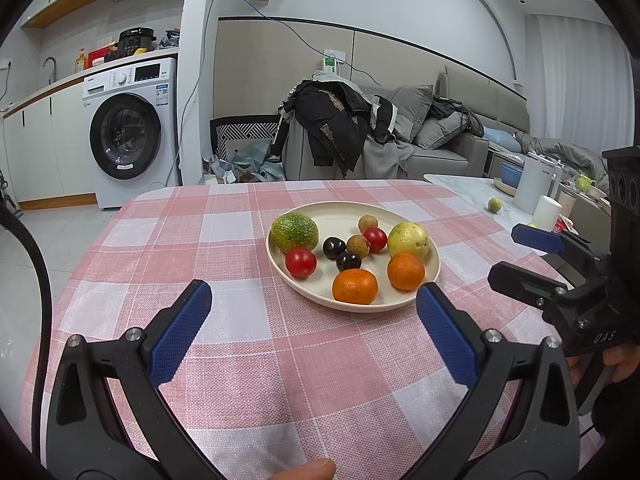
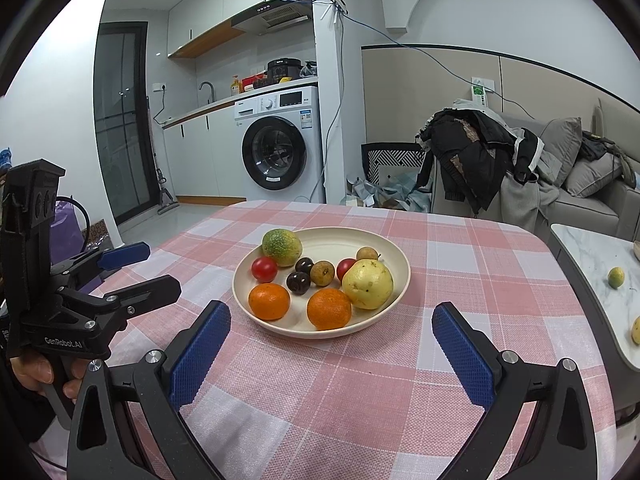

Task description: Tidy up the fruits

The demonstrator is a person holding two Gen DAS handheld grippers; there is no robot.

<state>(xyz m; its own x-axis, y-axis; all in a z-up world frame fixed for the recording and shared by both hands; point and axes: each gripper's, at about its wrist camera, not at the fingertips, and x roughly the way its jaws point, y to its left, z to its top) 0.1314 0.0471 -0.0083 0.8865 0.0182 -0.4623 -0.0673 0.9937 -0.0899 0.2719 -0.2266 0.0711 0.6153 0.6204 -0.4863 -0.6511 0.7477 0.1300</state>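
A cream plate [image 1: 430,276] [image 2: 320,236] sits on the pink checked tablecloth [image 1: 240,240] [image 2: 460,260]. It holds two oranges [image 1: 355,286] [image 2: 269,301], a yellow-green guava [image 1: 408,239] [image 2: 367,284], a rough green fruit [image 1: 295,233] [image 2: 281,247], two red tomatoes [image 1: 301,262] [image 2: 264,269], two dark plums [image 1: 334,248] [image 2: 298,282] and two brown longans [image 1: 358,246] [image 2: 322,273]. My left gripper [image 1: 314,296] [image 2: 138,268] is open just short of the plate's near edge, nothing between its fingers. My right gripper [image 2: 332,322] [image 1: 516,252] is open too, at the plate's near rim, empty.
A marble side table [image 1: 460,192] [image 2: 592,256] to the right carries a small green fruit [image 1: 495,205] [image 2: 616,277], a white kettle [image 1: 534,184] and cups. Beyond the table are a washing machine [image 1: 128,136] and a sofa with piled clothes [image 1: 340,120].
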